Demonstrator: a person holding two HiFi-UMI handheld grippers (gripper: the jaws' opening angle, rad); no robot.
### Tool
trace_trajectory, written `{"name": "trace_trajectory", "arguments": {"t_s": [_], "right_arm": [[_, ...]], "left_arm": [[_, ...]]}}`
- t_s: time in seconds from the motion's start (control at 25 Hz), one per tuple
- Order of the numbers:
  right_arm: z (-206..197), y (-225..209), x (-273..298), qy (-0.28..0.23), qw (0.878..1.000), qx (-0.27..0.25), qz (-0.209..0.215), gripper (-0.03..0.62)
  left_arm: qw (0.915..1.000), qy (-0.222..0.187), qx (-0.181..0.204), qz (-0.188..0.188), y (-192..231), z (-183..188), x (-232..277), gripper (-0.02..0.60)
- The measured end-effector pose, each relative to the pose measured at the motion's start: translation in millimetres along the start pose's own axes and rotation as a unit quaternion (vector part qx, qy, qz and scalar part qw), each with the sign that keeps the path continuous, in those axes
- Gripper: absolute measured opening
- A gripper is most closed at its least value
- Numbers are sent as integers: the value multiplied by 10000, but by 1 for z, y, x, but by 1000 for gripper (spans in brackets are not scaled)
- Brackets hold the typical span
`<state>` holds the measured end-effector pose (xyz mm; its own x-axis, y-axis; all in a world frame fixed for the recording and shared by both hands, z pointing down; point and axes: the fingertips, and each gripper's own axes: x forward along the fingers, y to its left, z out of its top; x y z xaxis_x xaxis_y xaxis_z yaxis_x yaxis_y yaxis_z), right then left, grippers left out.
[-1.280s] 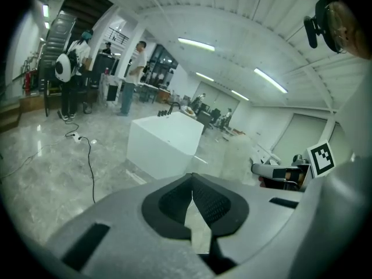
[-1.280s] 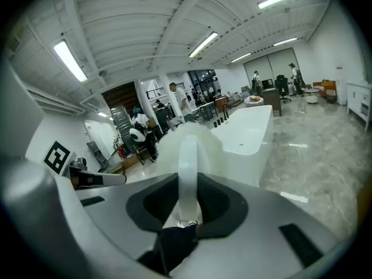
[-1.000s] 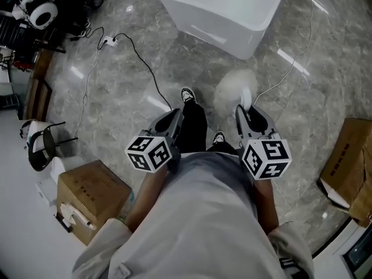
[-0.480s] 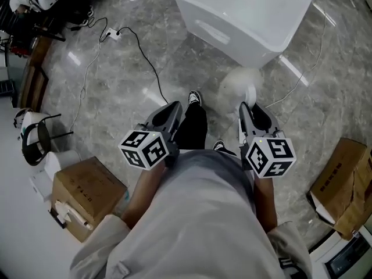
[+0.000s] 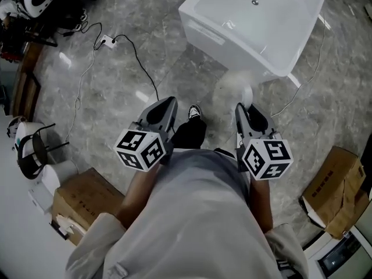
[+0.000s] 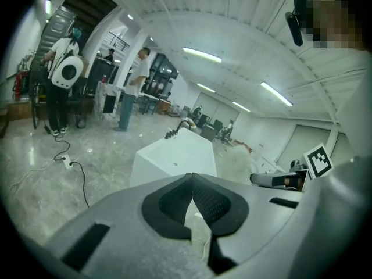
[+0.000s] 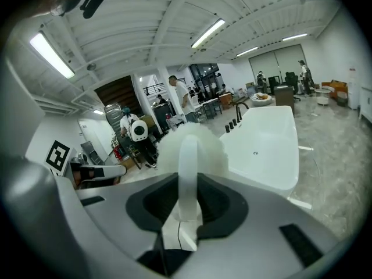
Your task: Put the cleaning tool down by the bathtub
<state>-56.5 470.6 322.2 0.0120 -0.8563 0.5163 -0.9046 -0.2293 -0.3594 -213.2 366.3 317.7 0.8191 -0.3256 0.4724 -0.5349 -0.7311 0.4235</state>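
The cleaning tool is a white duster with a fluffy head (image 5: 231, 88) and a white handle (image 7: 188, 170). My right gripper (image 5: 243, 107) is shut on that handle, and the fluffy head (image 7: 195, 141) sticks out ahead of the jaws. My left gripper (image 5: 168, 103) is held level beside it, to the left. Its jaws (image 6: 192, 192) are shut tip to tip with nothing between them. The white bathtub (image 5: 256, 25) stands on the marble floor just ahead of both grippers, and it fills the middle of the left gripper view (image 6: 174, 156) and the right gripper view (image 7: 270, 147).
A black cable with a power strip (image 5: 106, 39) runs across the floor at the left. Cardboard boxes lie at the lower left (image 5: 87, 197) and lower right (image 5: 334, 190). A chair (image 5: 28, 147) stands at the far left. People (image 6: 61, 77) stand in the background.
The person has walked forward: the bathtub has come nearer and sits larger in the head view. Both grippers travelled along with it, the right one still holding the duster.
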Motion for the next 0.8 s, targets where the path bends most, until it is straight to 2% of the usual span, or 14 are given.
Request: {"name": "trace_trajectory", "arguments": {"t_s": [0.2, 0.44, 0.64, 0.8], "right_arm": [[30, 10, 47, -4, 10000, -52, 62, 89], [55, 32, 88, 37, 9996, -219, 157, 89], [69, 46, 112, 56, 9993, -295, 218, 89], [73, 52, 121, 82, 9992, -305, 247, 89]], "left_arm": [[9997, -2, 204, 168, 42, 34, 23, 9], [9993, -283, 114, -218, 70, 68, 32, 9], [9995, -243, 134, -144, 94, 81, 36, 9], [9988, -396, 5, -290, 101, 90, 35, 9]]}}
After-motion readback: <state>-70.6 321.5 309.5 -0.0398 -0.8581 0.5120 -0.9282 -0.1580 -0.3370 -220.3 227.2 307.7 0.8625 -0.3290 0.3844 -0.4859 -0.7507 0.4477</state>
